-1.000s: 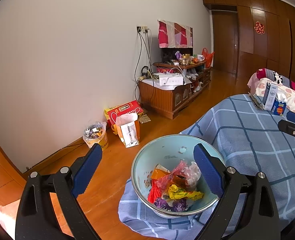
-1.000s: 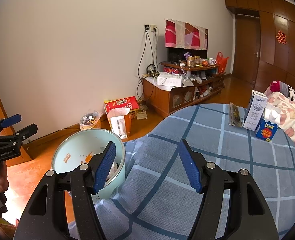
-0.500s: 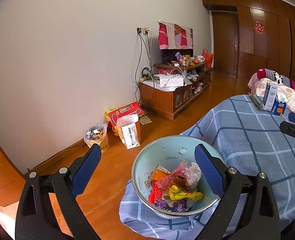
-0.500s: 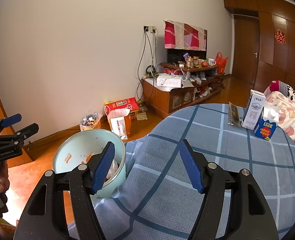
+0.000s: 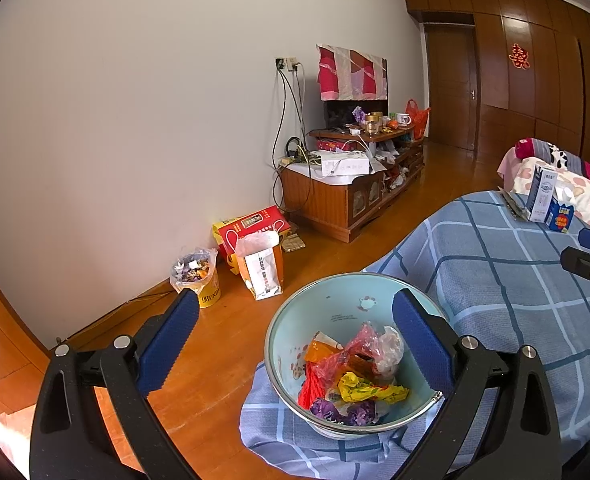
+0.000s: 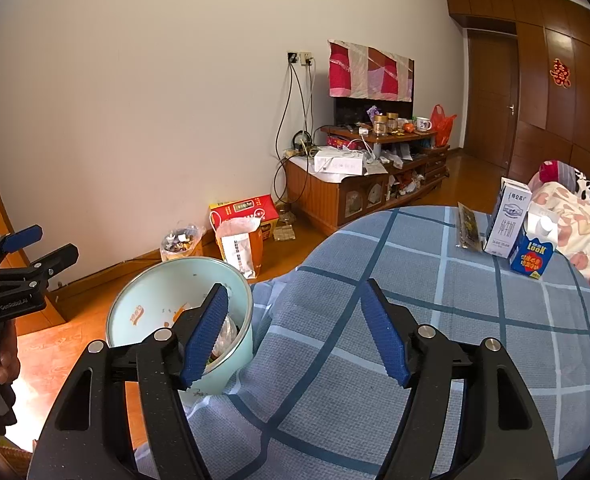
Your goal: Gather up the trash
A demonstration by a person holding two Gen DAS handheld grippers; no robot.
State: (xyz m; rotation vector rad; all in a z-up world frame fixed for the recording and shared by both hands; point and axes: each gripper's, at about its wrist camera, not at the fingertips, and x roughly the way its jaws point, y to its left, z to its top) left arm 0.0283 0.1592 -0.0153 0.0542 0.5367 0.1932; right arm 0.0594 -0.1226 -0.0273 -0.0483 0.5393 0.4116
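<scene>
A pale blue basin [image 5: 335,304] sits on the corner of a bed with a blue plaid sheet [image 5: 507,280]. It holds crumpled wrappers [image 5: 355,376]: red, orange, yellow and purple. My left gripper [image 5: 295,336] is open and empty, just above the basin's near-left side. My right gripper [image 6: 295,332] is open and empty over the sheet, right of the basin [image 6: 155,292]. A white milk carton [image 6: 509,220], a blue carton [image 6: 533,256] and a dark flat packet [image 6: 469,228] lie at the sheet's far end.
The wooden floor [image 5: 215,340] lies left of the bed. By the wall stand a small full bin [image 5: 197,276], a white paper bag [image 5: 261,268] and a red box [image 5: 251,224]. A cluttered wooden TV cabinet [image 5: 347,196] stands further back. A flowered quilt [image 6: 575,224] lies at right.
Both grippers have drifted slightly; the views shift a little, with the cartons sliding slightly left in the right wrist view. Both stay open. The basin and trash have not moved.
</scene>
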